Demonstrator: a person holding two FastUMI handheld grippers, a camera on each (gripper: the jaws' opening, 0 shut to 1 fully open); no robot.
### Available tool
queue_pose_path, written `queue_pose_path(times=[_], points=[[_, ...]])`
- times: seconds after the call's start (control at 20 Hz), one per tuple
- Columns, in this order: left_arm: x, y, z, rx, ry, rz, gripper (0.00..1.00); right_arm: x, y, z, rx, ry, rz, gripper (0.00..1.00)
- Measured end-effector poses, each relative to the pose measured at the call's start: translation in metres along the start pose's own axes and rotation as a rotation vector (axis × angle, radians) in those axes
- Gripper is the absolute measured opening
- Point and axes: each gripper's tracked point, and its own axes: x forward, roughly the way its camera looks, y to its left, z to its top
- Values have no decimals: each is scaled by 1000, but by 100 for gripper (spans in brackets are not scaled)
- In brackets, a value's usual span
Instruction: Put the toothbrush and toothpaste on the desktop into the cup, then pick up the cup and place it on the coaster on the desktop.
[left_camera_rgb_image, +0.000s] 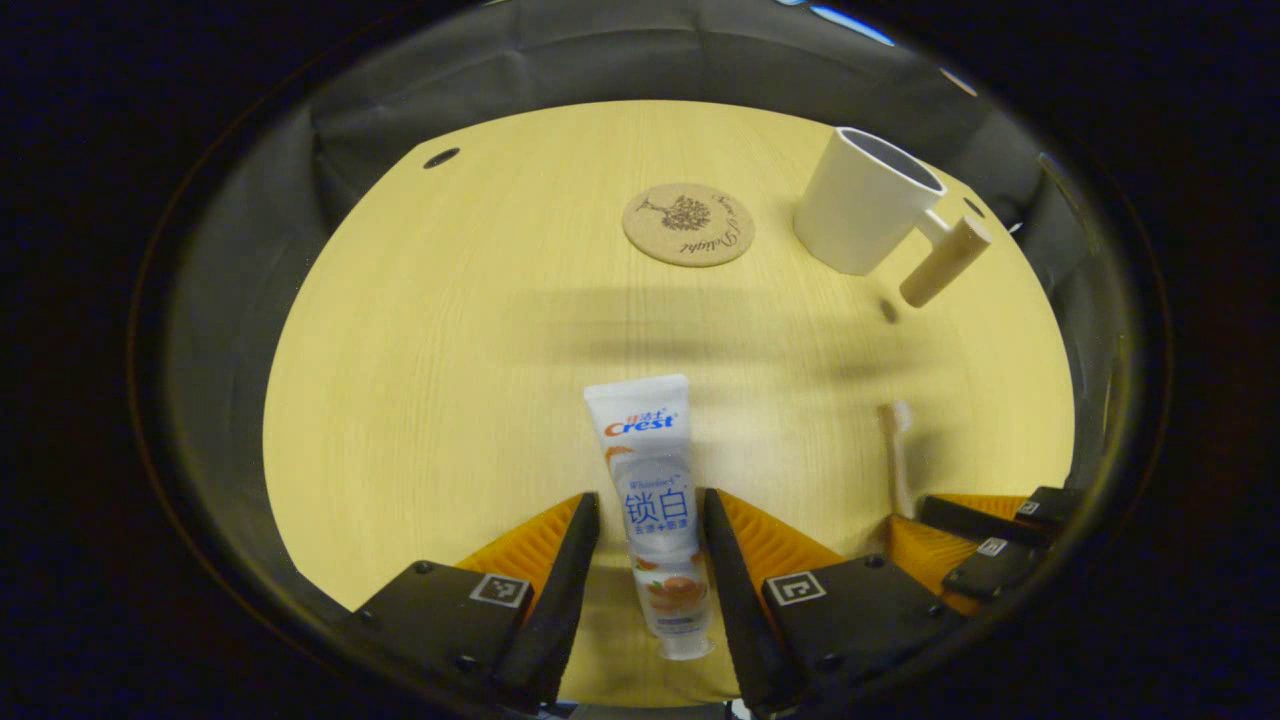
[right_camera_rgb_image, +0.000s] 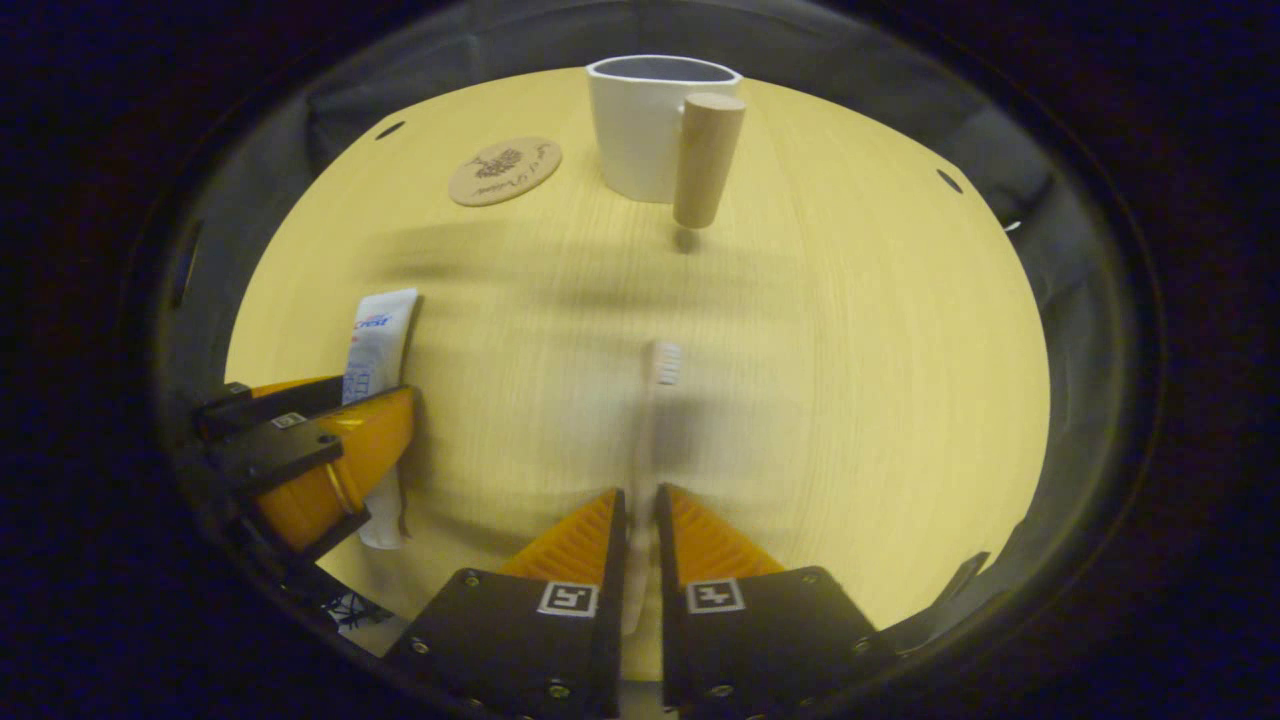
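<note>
Near the table's front edge, the left gripper (left_camera_rgb_image: 650, 520) straddles the toothpaste tube (left_camera_rgb_image: 650, 500) lying on the wooden desktop (left_camera_rgb_image: 450, 350), fingers spread and not touching it. To its right, the right gripper (right_camera_rgb_image: 637, 515) pinches the toothbrush (right_camera_rgb_image: 650, 420) handle. Farther back sit the cork coaster (left_camera_rgb_image: 688, 224) and, to its right, the white cup (left_camera_rgb_image: 865, 200).

Each camera rode low over the worktop (left_camera_rgb_image: 420, 330), facing twelve o'clock along its own jaws; both shared the cup (left_camera_rgb_image: 865, 200) and coaster (right_camera_rgb_image: 505, 171).
</note>
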Motion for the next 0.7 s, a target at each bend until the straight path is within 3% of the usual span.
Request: queue_pose_path(times=[0.05,0.15,0.2,0.25,0.3,0.4,0.45,0.55,0.6,0.7], points=[[1,1,1,1,-4,6,65,-4,0,-2,-10,4,-1,17],[-1,1,2,-11,6,6,53,2,-4,2,9,-4,-19,17],[1,0,0,-15,17,7,42,-3,-3,-2,-4,22,-14,5],[-1,1,3,-20,11,12,41,-5,-2,-2,-5,10,-7,5],[1,1,1,-25,24,13,34,-5,-1,-4,-7,18,0,5],[1,0,4,-26,9,6,33,-5,0,-4,0,15,15,5],[-4,-2,3,-36,14,-1,27,-7,2,-6,8,18,28,5],[-2,-2,4,-51,14,-17,32,-11,3,-6,16,13,40,5],[-2,-2,3,-64,18,-21,27,-14,3,-4,20,2,43,5],[-4,-1,4,-75,13,-24,27,-21,1,0,29,-16,50,4]])
